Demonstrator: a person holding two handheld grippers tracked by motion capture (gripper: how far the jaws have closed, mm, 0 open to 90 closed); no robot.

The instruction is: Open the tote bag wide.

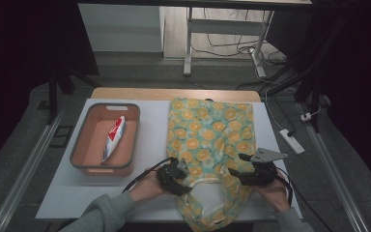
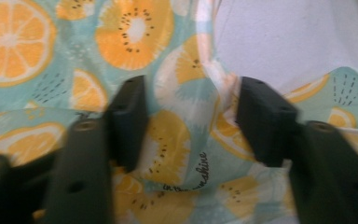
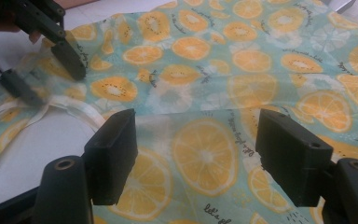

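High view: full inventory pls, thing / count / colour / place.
fabric bag: 1, teal with orange citrus print, laid flat right of centre on the board, handles toward the person
bin: 1, orange with grey rim, left on the board
tube: 1, white and red, lying inside the bin
board: 1, white, covering the table top
table: 1, wood, its far edge showing beyond the board
power strip: 1, white, on the floor to the right
left gripper: 1, black, at the bag's handle end, jaws apart with a fold of fabric between them
right gripper: 1, black with grey plate, over the bag's near right part, jaws wide
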